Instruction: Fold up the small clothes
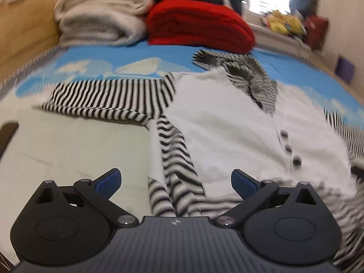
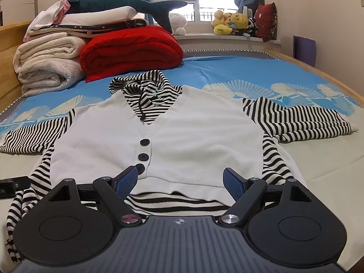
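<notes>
One hooded top [image 2: 182, 136], three black buttons [image 2: 144, 156], one red blanket [image 2: 132, 47], two hand-held grippers [image 2: 180, 182]

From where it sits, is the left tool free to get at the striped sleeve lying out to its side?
Probably yes. The left tool is open and empty, and the striped sleeve lies flat on the bed with nothing on it.

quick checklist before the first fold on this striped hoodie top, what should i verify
1. Hoodie top lies flat, front up: ok.
2. Both sleeves spread out: ok; left sleeve, right sleeve.
3. Left tool open, holding nothing: ok.
4. Right tool open over the hem: ok.
5. Hood flattened: not ok, bunched.
6. Red blanket apart from the top: ok.
</notes>
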